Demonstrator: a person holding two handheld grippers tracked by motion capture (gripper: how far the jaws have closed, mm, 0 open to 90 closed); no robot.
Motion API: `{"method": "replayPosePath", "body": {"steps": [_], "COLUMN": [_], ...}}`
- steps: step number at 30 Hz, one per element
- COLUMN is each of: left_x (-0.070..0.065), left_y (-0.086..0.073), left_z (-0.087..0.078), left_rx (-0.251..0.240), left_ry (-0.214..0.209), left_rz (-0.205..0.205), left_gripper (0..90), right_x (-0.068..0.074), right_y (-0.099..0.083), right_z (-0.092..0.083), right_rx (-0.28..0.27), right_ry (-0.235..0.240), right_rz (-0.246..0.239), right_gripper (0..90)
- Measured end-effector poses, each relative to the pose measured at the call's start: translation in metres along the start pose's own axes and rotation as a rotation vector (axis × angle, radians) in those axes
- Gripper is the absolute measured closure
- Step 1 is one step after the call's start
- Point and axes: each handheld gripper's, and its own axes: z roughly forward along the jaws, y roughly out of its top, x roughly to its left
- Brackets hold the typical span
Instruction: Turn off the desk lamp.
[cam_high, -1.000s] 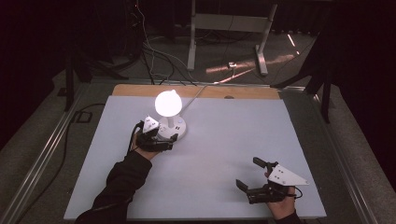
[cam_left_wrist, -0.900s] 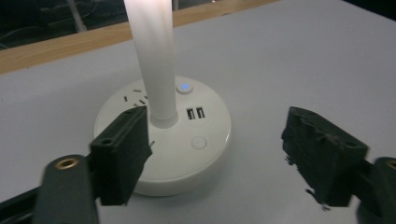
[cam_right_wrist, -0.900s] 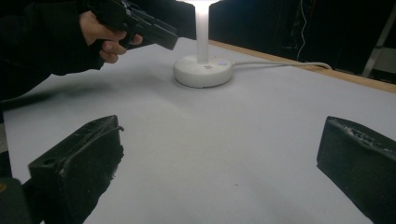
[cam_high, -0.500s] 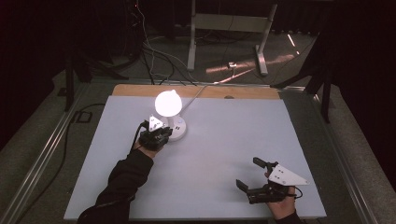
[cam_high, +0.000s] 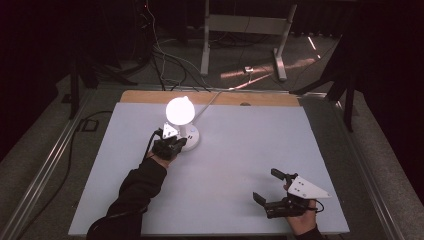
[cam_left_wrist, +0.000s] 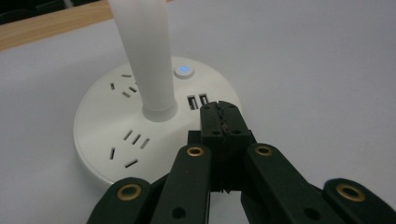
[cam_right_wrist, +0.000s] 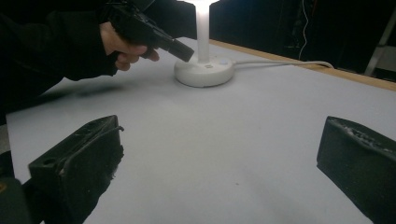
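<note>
From the high view, the lit lamp (cam_high: 181, 120) stands on the table (cam_high: 235, 150) toward its far left, the left gripper (cam_high: 172, 145) just at its base and the right gripper (cam_high: 272, 187) well apart, near the front right edge. In the left gripper view the jaws are pressed together with nothing between them, their tips over the lamp base (cam_left_wrist: 135, 135) beside the USB ports (cam_left_wrist: 197, 100), near the blue-lit button (cam_left_wrist: 183, 70). In the right gripper view the jaws stand wide apart, with the lamp farther off beyond them.

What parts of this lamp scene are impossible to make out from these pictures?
- Lamp base in the high view: its near side is hidden behind the left gripper.
- Lamp head in the high view: glare washes out its shape.
- Lamp stem in the left gripper view: cut off by the top edge.
- Cable in the right gripper view: its far end is lost in the dark.
</note>
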Motion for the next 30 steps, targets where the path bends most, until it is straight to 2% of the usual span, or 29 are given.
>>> {"method": "replayPosePath", "body": {"steps": [2,8,14,20,27,30], "left_x": [0.001,0.005,0.005,0.006,0.006,0.006], "left_y": [0.001,0.003,0.004,0.003,0.004,0.005], "left_z": [0.002,0.008,0.011,0.013,0.013,0.014], "left_rx": [0.007,0.023,0.032,0.046,0.058,0.068], "left_ry": [0.005,0.006,0.003,0.006,-0.014,-0.006], "left_rz": [0.009,-0.007,-0.006,0.004,0.015,0.023], "left_gripper": [90.0,90.0,90.0,90.0,90.0,90.0], "right_x": [0.0,-0.001,-0.001,-0.001,-0.001,-0.001], "right_y": [0.0,0.0,0.0,0.0,0.0,-0.001], "right_z": [0.0,0.0,-0.001,-0.001,-0.001,0.0], "right_rx": [0.0,0.0,-0.001,0.0,-0.001,0.002], "right_ry": [0.0,0.0,0.001,0.0,-0.002,-0.001], "right_rz": [0.0,0.002,0.002,0.003,0.001,0.003], "right_gripper": [0.0,0.0,0.0,0.0,0.0,0.0]}}
